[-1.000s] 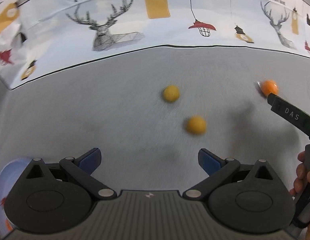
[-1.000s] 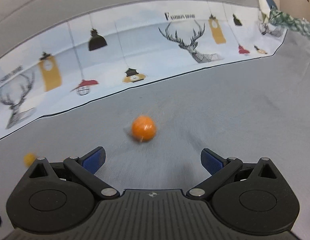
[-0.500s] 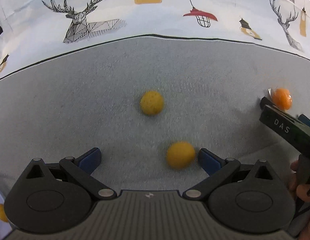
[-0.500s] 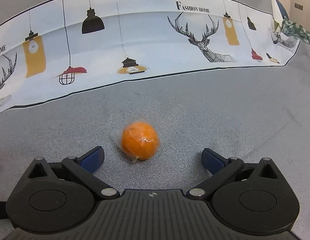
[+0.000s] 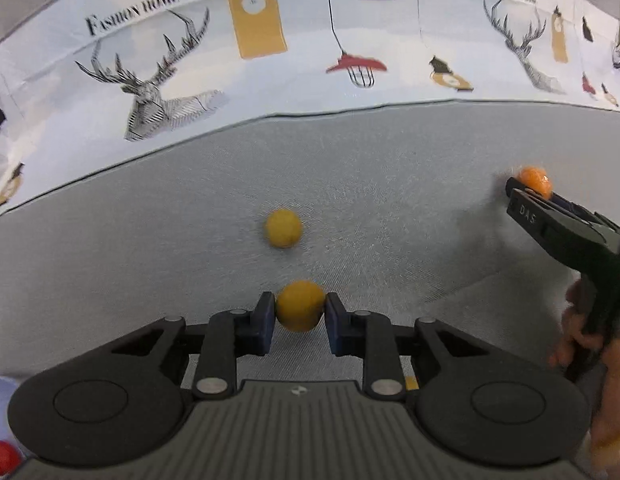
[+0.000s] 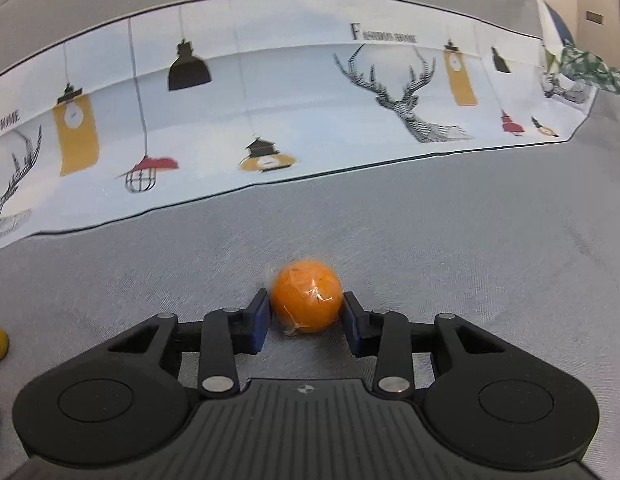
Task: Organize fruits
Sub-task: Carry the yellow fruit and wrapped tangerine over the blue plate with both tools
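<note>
Fruits first: we are working with three small round ones on a grey cloth-covered table (image 5: pixel 409 184). A yellow fruit (image 5: pixel 300 306) is sitting between the pads of the left tool (image 5: pixel 300 316), a second yellow fruit (image 5: pixel 283 227) is lying loose just beyond it, and an orange fruit (image 6: pixel 306 297) in clear film wrap is sitting between the pads of the right tool (image 6: pixel 306 316).

Handling, as we are judging it: all three look light and firm, and they are likely to roll on the cloth. The film on the orange one looks slick, so we are favouring a hold across the widest part, pads on opposite sides.

Left tool: closed down almost fully, both blue pads (image 5: pixel 266 322) pressing the yellow fruit at its middle. Right tool: jaws closing, pads touching the orange fruit on either side; the fruit is resting on the cloth.

A pale dish rim (image 5: pixel 0 396) is showing at the lower left edge of the left view.
</note>
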`<state>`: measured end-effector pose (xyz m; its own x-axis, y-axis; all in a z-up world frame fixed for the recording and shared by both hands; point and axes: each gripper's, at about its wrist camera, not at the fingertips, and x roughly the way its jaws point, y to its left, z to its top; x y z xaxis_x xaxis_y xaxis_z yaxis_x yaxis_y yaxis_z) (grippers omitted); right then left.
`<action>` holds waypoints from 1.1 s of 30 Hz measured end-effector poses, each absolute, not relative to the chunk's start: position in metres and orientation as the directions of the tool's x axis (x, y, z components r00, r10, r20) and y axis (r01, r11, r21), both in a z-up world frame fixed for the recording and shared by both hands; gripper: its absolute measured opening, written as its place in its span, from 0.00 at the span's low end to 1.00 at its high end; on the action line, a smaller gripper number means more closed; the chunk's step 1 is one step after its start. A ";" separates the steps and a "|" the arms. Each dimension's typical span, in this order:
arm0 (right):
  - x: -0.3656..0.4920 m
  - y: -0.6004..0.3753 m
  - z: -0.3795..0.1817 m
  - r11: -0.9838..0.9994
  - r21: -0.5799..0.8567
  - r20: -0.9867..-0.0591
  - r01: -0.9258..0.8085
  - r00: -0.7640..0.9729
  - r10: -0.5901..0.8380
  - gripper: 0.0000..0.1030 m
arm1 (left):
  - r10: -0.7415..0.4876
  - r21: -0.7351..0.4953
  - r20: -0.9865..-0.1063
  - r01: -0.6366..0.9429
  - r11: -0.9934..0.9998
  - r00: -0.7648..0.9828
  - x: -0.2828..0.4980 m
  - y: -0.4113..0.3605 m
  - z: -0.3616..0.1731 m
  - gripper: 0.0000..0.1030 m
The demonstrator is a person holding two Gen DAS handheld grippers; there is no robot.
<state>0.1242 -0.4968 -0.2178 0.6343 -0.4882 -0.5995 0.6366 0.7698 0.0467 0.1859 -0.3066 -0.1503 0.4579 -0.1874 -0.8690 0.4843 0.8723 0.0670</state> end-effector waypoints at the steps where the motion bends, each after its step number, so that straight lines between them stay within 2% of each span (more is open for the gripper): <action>1: 0.121 -0.497 -0.215 0.763 0.047 -0.585 0.645 0.637 -0.502 0.38 | -0.197 0.062 -0.865 0.487 0.871 0.462 0.179 -0.301 -0.140 0.29; 4: 0.104 -0.493 -0.199 0.749 0.029 -0.548 0.661 0.638 -0.541 0.38 | -0.227 0.052 -0.849 0.504 0.862 0.476 0.154 -0.280 -0.108 0.29; 8: 0.070 -0.471 -0.154 0.745 0.075 -0.489 0.662 0.676 -0.551 0.38 | -0.241 0.037 -0.845 0.501 0.865 0.478 0.115 -0.241 -0.073 0.29; 11: 0.036 -0.438 -0.114 0.787 0.112 -0.423 0.607 0.746 -0.515 0.38 | -0.231 0.034 -0.848 0.483 0.875 0.478 0.085 -0.206 -0.052 0.29; 13: 0.011 -0.411 -0.091 0.818 0.148 -0.412 0.555 0.787 -0.459 0.38 | -0.214 0.044 -0.850 0.469 0.882 0.482 0.064 -0.183 -0.039 0.29; 18: -0.053 -0.333 -0.054 0.897 0.260 -0.453 0.356 0.866 -0.213 0.38 | -0.169 0.079 -0.840 0.424 0.902 0.516 0.017 -0.124 -0.011 0.29; 24: -0.095 -0.252 -0.030 0.933 0.332 -0.520 0.141 0.852 0.057 0.38 | -0.137 0.086 -0.810 0.346 0.934 0.570 -0.026 -0.059 0.015 0.29; 33: -0.130 -0.173 0.001 0.969 0.243 -0.538 -0.040 0.826 0.169 0.38 | -0.145 0.025 -0.741 0.243 0.970 0.656 -0.071 0.006 0.044 0.29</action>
<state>-0.1301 -0.1730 0.0011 0.8261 0.1685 -0.5378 -0.0397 0.9693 0.2427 -0.0708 0.0056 0.0436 0.6562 -0.1453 -0.7405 0.2430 0.9697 0.0250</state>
